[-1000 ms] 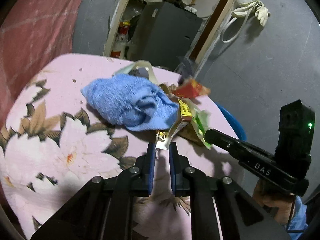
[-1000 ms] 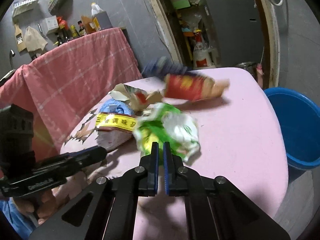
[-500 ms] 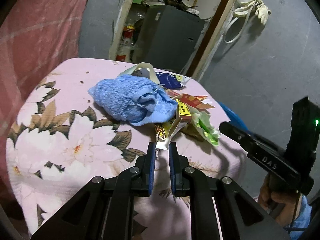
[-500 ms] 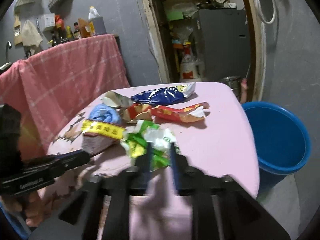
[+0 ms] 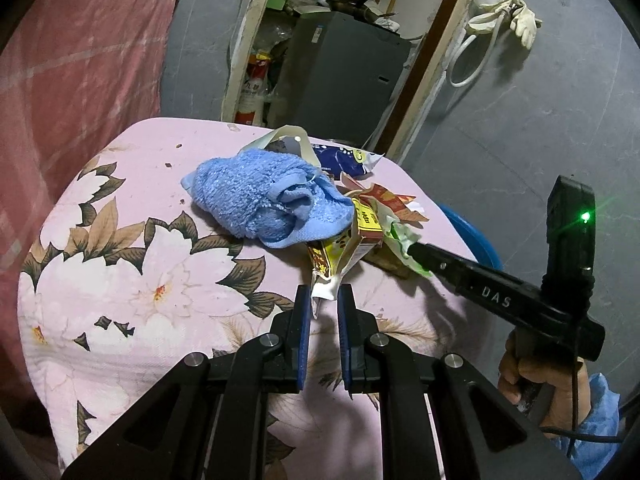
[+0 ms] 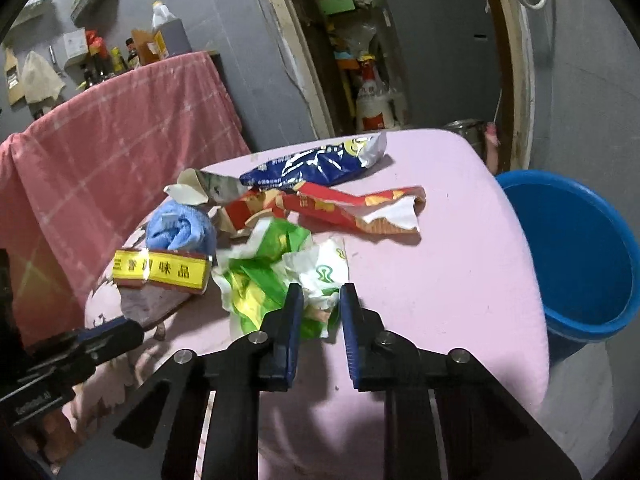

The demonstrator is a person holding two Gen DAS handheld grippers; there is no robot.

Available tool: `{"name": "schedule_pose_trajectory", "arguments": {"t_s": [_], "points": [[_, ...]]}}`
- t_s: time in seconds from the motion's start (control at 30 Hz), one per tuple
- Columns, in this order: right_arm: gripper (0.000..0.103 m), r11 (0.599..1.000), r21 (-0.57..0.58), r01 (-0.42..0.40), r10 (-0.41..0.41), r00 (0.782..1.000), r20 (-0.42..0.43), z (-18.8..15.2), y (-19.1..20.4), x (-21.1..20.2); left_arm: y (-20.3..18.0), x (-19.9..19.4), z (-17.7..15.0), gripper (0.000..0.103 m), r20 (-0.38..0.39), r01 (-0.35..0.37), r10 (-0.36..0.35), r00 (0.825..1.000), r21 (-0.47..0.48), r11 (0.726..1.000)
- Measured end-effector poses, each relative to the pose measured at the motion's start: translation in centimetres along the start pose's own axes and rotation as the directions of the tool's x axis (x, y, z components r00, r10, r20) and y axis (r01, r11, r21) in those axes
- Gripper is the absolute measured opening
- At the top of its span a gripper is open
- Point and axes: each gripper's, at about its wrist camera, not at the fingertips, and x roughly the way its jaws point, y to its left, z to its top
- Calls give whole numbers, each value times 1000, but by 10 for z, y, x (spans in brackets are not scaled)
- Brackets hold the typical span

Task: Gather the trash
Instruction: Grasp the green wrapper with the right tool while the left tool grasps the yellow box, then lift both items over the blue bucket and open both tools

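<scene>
On the pink flowered table (image 5: 120,240) lies a heap of trash. My left gripper (image 5: 322,308) is shut on the white end of a yellow-and-brown seasoning packet (image 5: 332,256), which runs up against a blue towel (image 5: 260,204). My right gripper (image 6: 320,304) is closing its jaws on a crumpled green-and-white wrapper (image 6: 272,272), which fills the gap between the pads. Behind it lie a torn red wrapper (image 6: 352,204) and a blue snack bag (image 6: 316,164). The seasoning packet (image 6: 160,270) and towel (image 6: 180,232) sit to the wrapper's left. The right gripper (image 5: 414,248) reaches in from the right.
A blue bucket (image 6: 580,248) stands on the floor off the table's right edge. A pink checked cloth (image 6: 120,140) hangs behind the table on the left. A doorway with a grey cabinet (image 5: 340,76) lies beyond. A hand in a blue sleeve (image 5: 540,380) holds the right gripper.
The right gripper let go of the green wrapper, opened wide, and has now narrowed around it again. The red wrapper has settled flat on the table. The left gripper keeps its hold.
</scene>
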Motion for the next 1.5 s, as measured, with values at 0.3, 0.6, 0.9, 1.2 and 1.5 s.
{"name": "schedule_pose_trajectory", "arguments": {"t_s": [0.3, 0.6, 0.9, 1.2, 1.5], "points": [[3, 998, -49, 25, -21, 996, 83, -10, 7, -28, -8, -13, -8, 10, 36, -16, 14, 999, 33, 999], [3, 994, -92, 53, -35, 982, 186, -7, 18, -62, -17, -28, -7, 10, 91, -25, 21, 996, 42, 999], [3, 993, -105, 58, -27, 960, 279, 2, 22, -93, -29, -43, 0, 10, 162, -26, 17, 987, 54, 998], [3, 991, -107, 78, -35, 933, 359, 9, 24, -119, -36, -47, 10, 10, 217, -11, -1, 976, 54, 998], [3, 978, -111, 176, -99, 864, 493, 35, 16, -160, -76, -36, 48, 10, 320, 60, -82, 944, 79, 995]]}}
